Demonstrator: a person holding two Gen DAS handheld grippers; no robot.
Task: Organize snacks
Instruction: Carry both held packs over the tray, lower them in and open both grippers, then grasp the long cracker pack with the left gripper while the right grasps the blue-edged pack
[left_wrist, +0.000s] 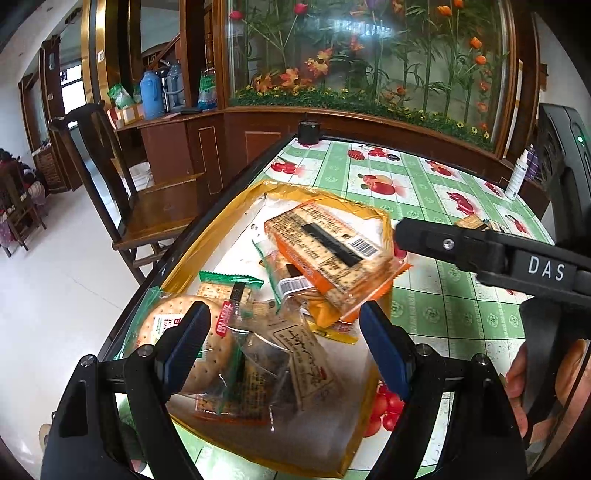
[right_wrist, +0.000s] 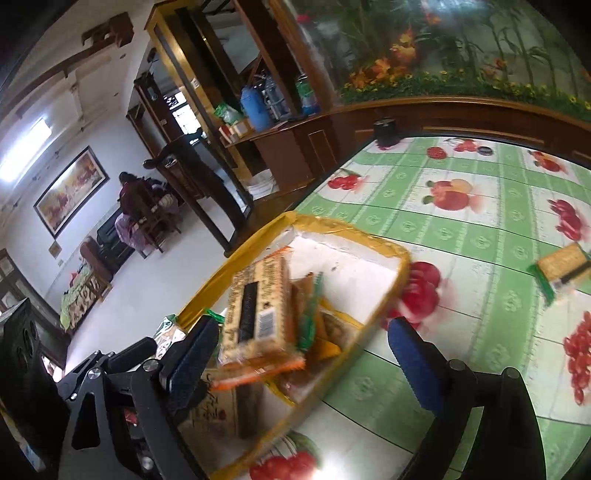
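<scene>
Though over snacks (left_wrist: 280, 302), both tongs (left_wrist: 284, 347) (right_wrist: 303, 365) empty.

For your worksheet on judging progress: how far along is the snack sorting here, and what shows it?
Mostly done: several packets, including the large orange cracker pack, already lie in the yellow-rimmed tray. In hand: nothing; the left gripper and right gripper are both open and empty. Left: at least one green-edged cracker packet still lies on the tablecloth, outside the tray.
</scene>
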